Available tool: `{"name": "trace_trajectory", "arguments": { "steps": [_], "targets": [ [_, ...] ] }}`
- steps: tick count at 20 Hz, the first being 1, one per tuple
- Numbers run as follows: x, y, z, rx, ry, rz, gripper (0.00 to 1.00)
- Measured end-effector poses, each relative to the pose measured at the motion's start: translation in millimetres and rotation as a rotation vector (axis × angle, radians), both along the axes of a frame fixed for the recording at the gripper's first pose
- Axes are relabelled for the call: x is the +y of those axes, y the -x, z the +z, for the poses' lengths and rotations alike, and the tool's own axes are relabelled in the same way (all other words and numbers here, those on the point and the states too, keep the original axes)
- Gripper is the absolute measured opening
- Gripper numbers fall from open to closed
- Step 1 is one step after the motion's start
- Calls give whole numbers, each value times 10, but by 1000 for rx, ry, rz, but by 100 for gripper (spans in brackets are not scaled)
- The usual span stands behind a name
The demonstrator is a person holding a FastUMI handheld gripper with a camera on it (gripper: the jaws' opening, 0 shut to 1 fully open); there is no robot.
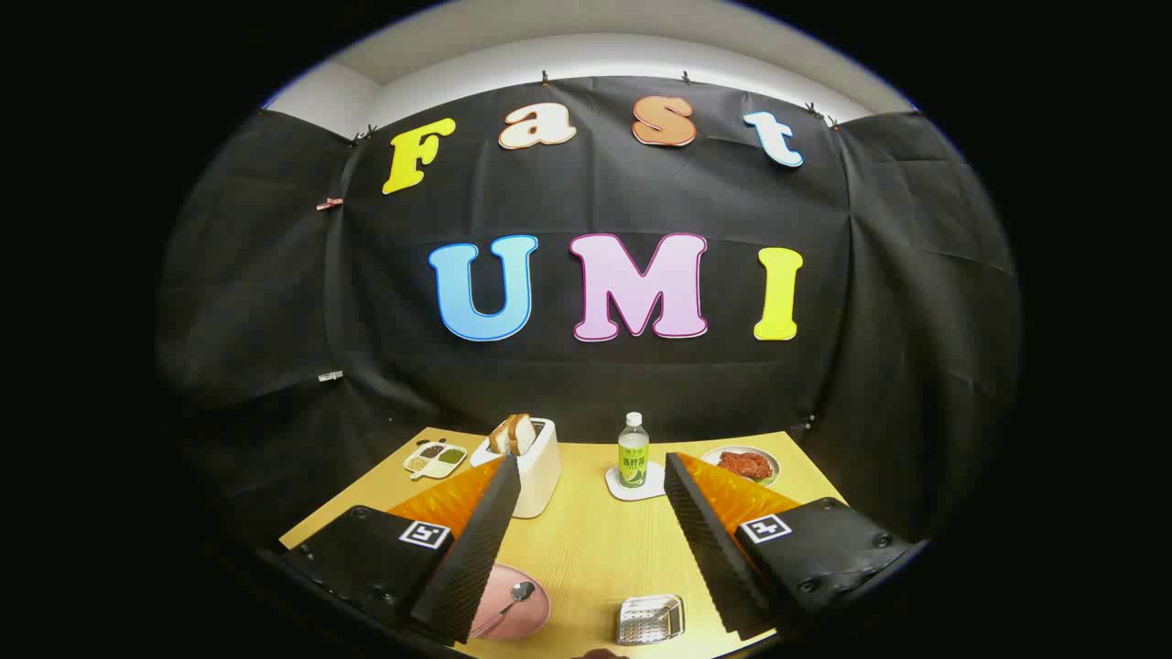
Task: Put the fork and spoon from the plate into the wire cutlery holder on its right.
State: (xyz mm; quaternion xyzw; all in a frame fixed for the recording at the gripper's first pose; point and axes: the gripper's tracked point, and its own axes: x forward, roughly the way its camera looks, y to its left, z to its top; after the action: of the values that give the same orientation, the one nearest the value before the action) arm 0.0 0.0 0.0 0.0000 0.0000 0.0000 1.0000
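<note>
Gripper view: the gripper [593,549] hung well above the counter [586,549], jaws spread wide w/ nothing between them. Pink plate [522,611] sat low by the left finger, partly hidden behind it; the spoon [513,599] lay on it, bowl toward the counter's middle. Fork couldn't be made out, prob. under the finger. Wire cutlery holder [650,619] stood to the plate's right, near but apart, between the fingers. Beyond them: toaster [531,462] w/ bread, bottle [633,450] on a coaster, a plate of red food [743,463], a small divided dish [436,458]. Risks, as I judged: spoon lay flat on a smooth plate, so a shallow pinch could slip or skid the plate; the fork's position was unknown, so descending blind might knock it; the holder looked light, and a handle catching its rim could tip or shove it.
</note>
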Motion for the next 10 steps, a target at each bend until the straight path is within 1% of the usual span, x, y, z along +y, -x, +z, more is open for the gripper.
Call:
{"name": "trace_trajectory", "arguments": {
  "steps": [10],
  "targets": [
    [-6,28,-31,-2,-15,-10,98]
  ]
}}
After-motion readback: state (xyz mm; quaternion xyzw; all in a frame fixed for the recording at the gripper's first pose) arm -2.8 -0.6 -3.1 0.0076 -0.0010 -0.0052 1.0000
